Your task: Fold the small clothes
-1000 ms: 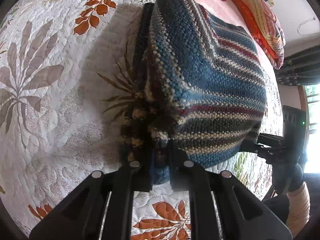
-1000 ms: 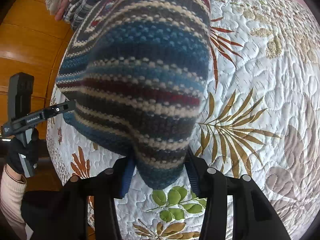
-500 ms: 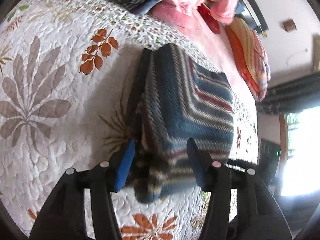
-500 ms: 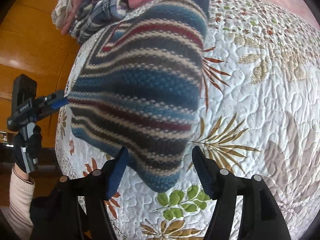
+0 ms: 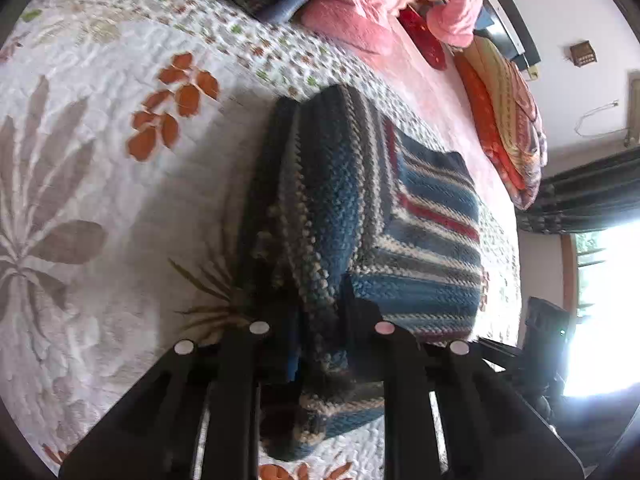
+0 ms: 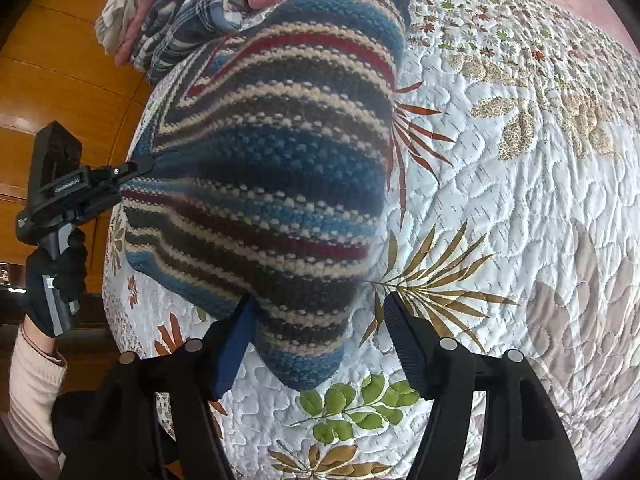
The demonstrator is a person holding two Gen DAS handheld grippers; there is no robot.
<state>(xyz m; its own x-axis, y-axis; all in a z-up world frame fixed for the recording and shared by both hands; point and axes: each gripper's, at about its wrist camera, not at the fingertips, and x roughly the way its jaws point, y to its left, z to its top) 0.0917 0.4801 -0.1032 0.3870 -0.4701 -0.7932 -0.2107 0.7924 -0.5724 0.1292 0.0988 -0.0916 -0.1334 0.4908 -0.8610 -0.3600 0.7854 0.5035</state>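
Probably bedroom: quilted bed [image 6: 500,160], pillows [image 5: 504,128]

item: thick knitted garment with blue, cream, dark grey and red stripes [image 6: 272,184] | state: folded into layers | pose: flat, near corner pinched and raised slightly | location: on white leaf-print quilt [image 6: 500,208], beside heaped clothes
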